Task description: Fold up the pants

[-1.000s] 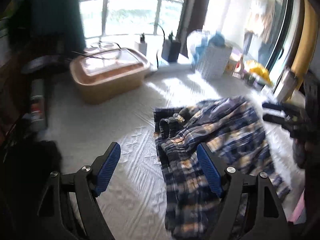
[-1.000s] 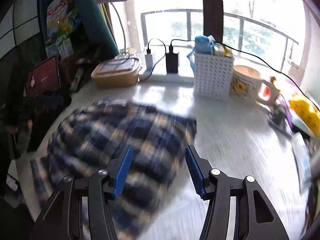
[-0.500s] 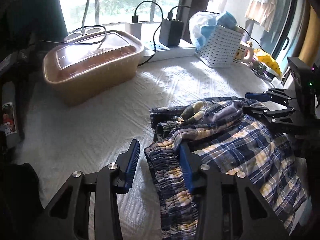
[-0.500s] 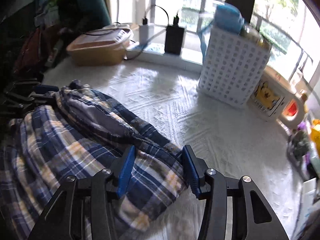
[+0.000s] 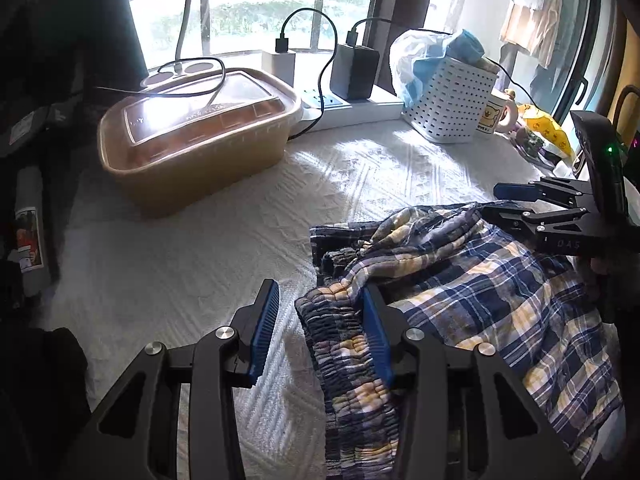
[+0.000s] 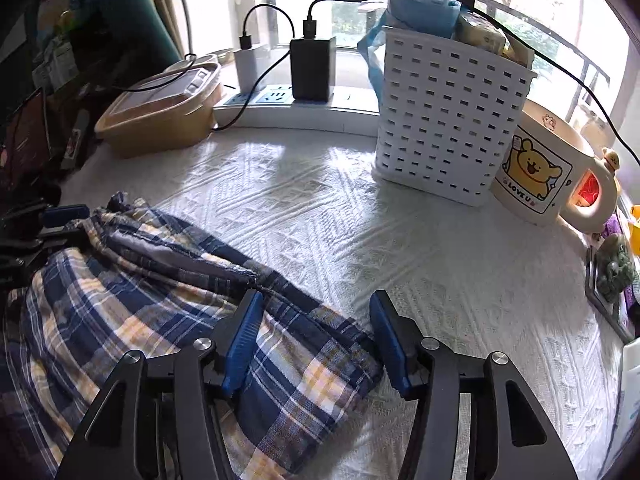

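Blue, yellow and white plaid pants lie bunched on the white textured tabletop. My left gripper is low over their gathered elastic waistband. The band lies between the jaws against the right pad, and the left pad is clear of it. These jaws are opening. My right gripper straddles the far corner of the pants with cloth between its pads, not pinched. Its jaws are opening too. Each gripper also shows in the other's view, the right gripper and the left gripper.
A tan lidded container stands at the back left. A power strip with chargers runs along the window sill. A white perforated basket and a bear mug stand at the back right. Small items crowd the right edge.
Both grippers came down onto the pants. The left jaws narrowed from wide to straddle the waistband. The right jaws spread slightly over the pants' corner.
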`<state>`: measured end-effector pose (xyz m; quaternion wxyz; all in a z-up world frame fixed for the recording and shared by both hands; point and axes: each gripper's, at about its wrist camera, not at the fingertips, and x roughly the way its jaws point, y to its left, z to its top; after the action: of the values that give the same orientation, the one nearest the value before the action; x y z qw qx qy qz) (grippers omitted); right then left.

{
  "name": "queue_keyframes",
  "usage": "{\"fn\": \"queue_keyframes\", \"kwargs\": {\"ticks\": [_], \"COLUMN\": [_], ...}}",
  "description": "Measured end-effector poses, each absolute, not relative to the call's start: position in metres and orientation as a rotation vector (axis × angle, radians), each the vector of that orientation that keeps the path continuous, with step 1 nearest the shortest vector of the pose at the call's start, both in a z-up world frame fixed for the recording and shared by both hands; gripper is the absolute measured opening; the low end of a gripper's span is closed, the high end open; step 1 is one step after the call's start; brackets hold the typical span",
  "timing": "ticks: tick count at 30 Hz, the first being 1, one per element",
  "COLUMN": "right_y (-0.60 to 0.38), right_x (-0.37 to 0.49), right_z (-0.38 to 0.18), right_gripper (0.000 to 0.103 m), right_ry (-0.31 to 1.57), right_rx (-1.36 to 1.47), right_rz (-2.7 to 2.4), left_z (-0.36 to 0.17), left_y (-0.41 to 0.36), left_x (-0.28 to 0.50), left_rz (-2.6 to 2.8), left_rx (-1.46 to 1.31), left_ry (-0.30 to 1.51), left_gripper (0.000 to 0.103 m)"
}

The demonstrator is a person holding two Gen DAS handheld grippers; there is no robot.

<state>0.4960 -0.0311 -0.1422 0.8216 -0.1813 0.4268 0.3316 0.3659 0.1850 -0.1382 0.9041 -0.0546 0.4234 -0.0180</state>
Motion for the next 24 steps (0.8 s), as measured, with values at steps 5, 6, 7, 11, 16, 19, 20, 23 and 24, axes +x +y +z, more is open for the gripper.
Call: {"fn": "queue_keyframes", "kwargs": {"ticks": [5, 6, 7, 11, 16, 19, 20, 23, 24], "right_y": [-0.026, -0.025, -0.024, -0.032, -0.046, -0.059, -0.064, -0.079, -0.085], "right_x": [0.5, 0.499, 0.496, 0.482, 0.464, 0.447, 0.439, 0.417, 0.41], "right_z": [-0.142, -0.139, -0.136, -0.118, -0.1, -0.091, -0.089, -0.087, -0.087], "right_gripper": [0.058, 0.058, 0.058, 0.061, 0.068, 0.072, 0.072, 0.073, 0.073], "right_ry": [0.915, 0.912, 0.901, 0.859, 0.836, 0.829, 0.827, 0.833, 0.836], "right_rx": [-0.368, -0.366, -0.368, -0.368, -0.355, -0.328, -0.316, -0.279, -0.272], "right_rz": [0.682, 0.673, 0.665, 0.643, 0.628, 0.628, 0.626, 0.625, 0.622], "left_z": [-0.13, -0.124, -0.115, -0.097, -0.098, -0.103, -0.105, -0.111, -0.114], "left_y": [0.19, 0.19, 0.19, 0.191, 0.186, 0.174, 0.171, 0.161, 0.159], "left_x": [0.364, 0.361, 0.355, 0.337, 0.313, 0.288, 0.281, 0.258, 0.253], "left_rz": [-0.036, -0.041, -0.041, -0.029, -0.027, -0.041, -0.049, -0.062, -0.066], "left_rx": [-0.174, -0.182, -0.178, -0.165, -0.176, -0.18, -0.182, -0.195, -0.203], "left_ry": [0.895, 0.885, 0.861, 0.822, 0.841, 0.857, 0.862, 0.885, 0.894], "left_gripper": [0.043, 0.043, 0.043, 0.045, 0.057, 0.059, 0.06, 0.063, 0.064]}}
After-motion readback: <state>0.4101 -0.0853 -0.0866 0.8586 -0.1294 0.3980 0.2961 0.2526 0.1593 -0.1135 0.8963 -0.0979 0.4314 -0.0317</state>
